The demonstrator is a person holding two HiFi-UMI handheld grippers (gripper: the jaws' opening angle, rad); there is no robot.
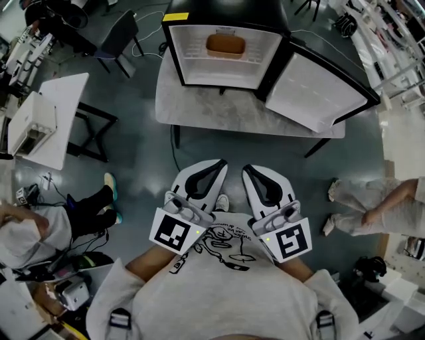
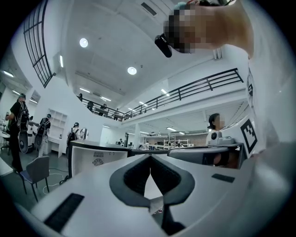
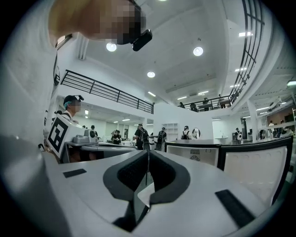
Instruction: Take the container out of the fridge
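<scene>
Fridge (image 1: 226,12) stands on desk (image 1: 219,109), door (image 1: 317,89) swung wide open. Brown container (image 1: 225,45) sits inside on the shelf. Left tongs (image 1: 221,164) and right tongs (image 1: 246,170): both closed, empty, side by side, well apart from fridge.

The fridge (image 1: 199,72), black outside and white inside, stands at the upper centre of the frame on a grey desk (image 1: 219,109). Its door (image 1: 319,93) is swung wide open to the right. The container (image 1: 226,45), brown with rounded corners, sits upright inside, at the back.
</scene>
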